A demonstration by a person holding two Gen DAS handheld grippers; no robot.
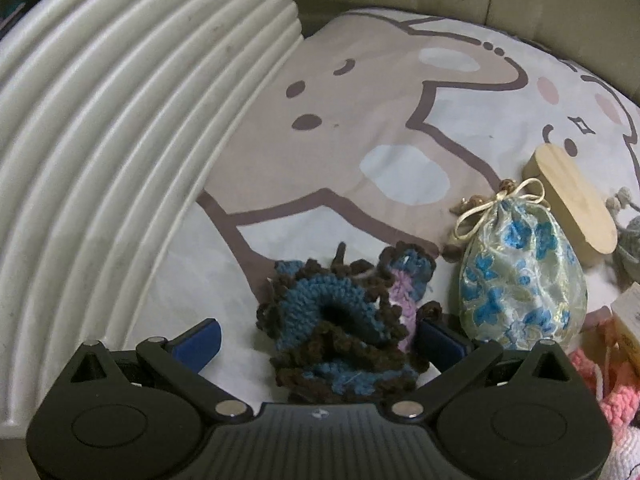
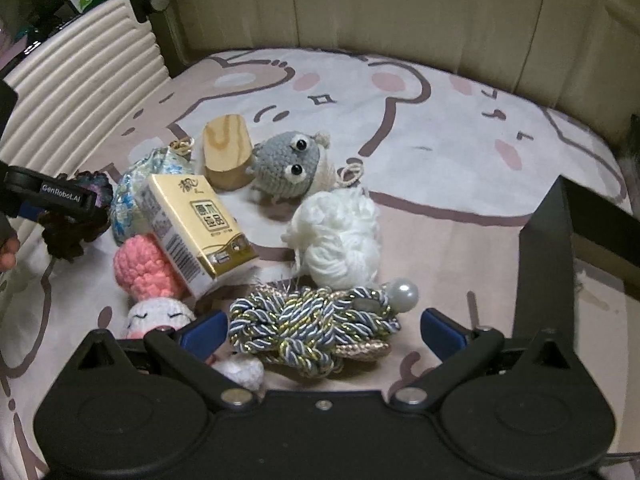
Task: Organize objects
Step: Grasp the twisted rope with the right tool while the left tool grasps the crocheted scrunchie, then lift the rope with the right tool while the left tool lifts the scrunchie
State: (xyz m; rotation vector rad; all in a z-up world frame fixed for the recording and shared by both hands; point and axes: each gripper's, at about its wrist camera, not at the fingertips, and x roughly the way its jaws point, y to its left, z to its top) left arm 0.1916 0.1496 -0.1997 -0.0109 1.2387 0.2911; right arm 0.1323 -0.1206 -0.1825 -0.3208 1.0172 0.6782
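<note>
My left gripper point(image 1: 318, 338) is open, its blue pads either side of a blue-and-brown crocheted piece point(image 1: 340, 320) lying on the cartoon-print sheet; the left gripper also shows in the right wrist view point(image 2: 60, 204) at far left. My right gripper point(image 2: 324, 330) is open around a blue, white and gold twisted cord with a pearl bead point(image 2: 316, 320). A floral drawstring pouch point(image 1: 524, 276) sits right of the crochet piece. Further objects lie in a cluster: tissue pack point(image 2: 196, 228), wooden block point(image 2: 228, 152), grey crocheted animal point(image 2: 288, 168), white yarn point(image 2: 340, 236), pink crocheted doll point(image 2: 148, 276).
A ribbed white panel point(image 1: 120, 140) borders the bed on the left. A padded beige headboard point(image 2: 400, 12) runs along the back. A black box edge point(image 2: 560, 240) stands at the right. Bare sheet point(image 2: 460, 140) lies beyond the cluster.
</note>
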